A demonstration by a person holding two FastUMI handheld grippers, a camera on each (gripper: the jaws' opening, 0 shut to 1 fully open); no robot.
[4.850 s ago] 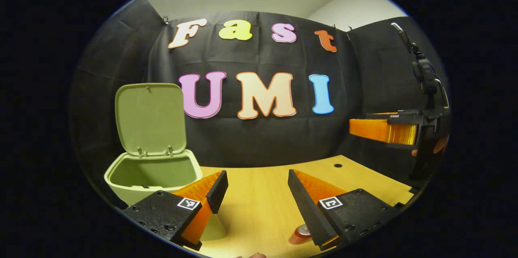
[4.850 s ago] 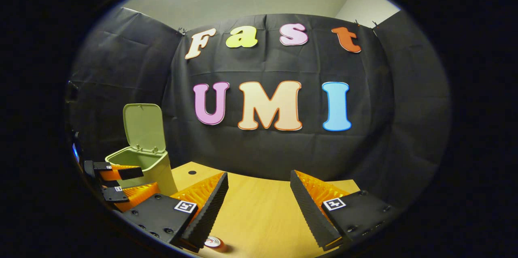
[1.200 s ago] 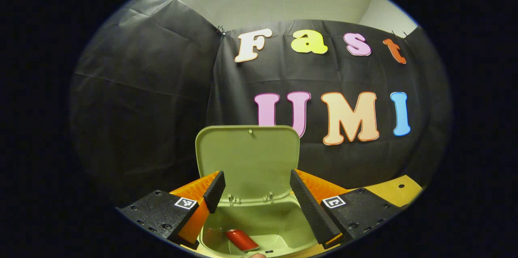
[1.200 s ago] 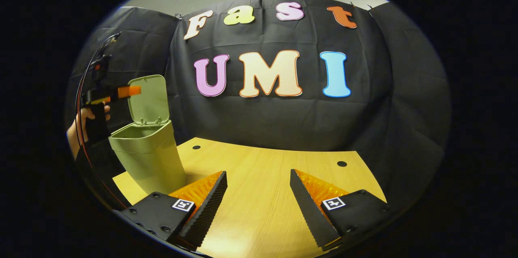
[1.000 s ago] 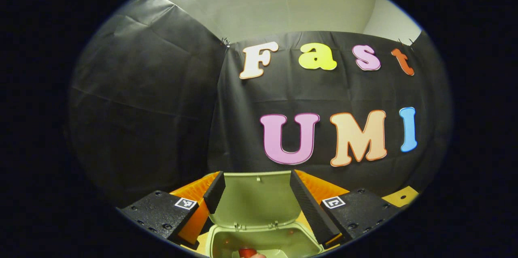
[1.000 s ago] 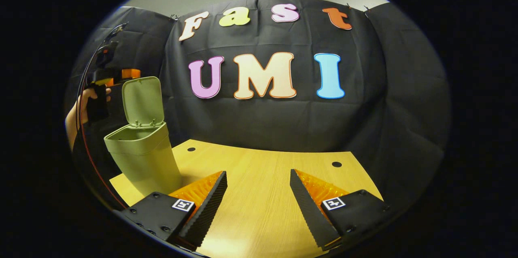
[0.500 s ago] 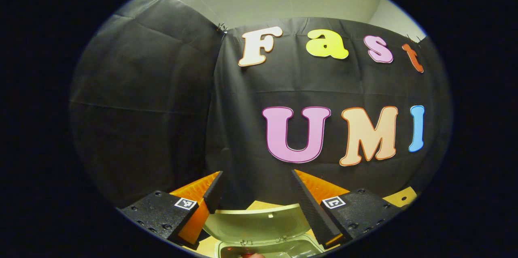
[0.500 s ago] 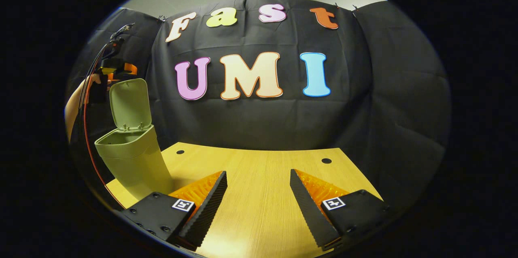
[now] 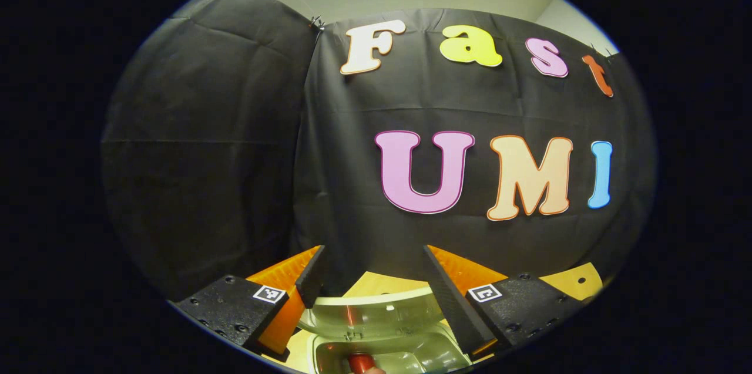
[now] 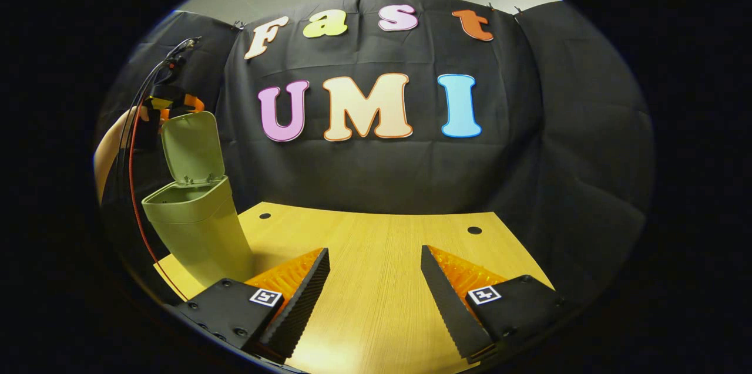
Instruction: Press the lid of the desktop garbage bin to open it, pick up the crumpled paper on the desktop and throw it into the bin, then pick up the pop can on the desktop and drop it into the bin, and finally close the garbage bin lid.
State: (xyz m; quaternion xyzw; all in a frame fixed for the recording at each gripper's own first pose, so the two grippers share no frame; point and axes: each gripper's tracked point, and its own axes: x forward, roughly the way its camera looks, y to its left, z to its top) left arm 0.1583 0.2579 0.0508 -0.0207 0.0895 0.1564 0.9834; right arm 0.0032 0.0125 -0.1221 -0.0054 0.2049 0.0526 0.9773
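Left hand-held gripper [image 9: 373, 271] gapes above raised lid [image 9: 376, 310].

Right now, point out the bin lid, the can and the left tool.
bin lid [image 10: 191, 148], right gripper view, its inner face.
can [image 9: 358, 361], left gripper view, its red side inside the bin.
left tool [image 9: 370, 274], left gripper view, midway between its fingertips.

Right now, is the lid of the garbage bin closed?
No, the lid stands raised above the open bin in the right gripper view.
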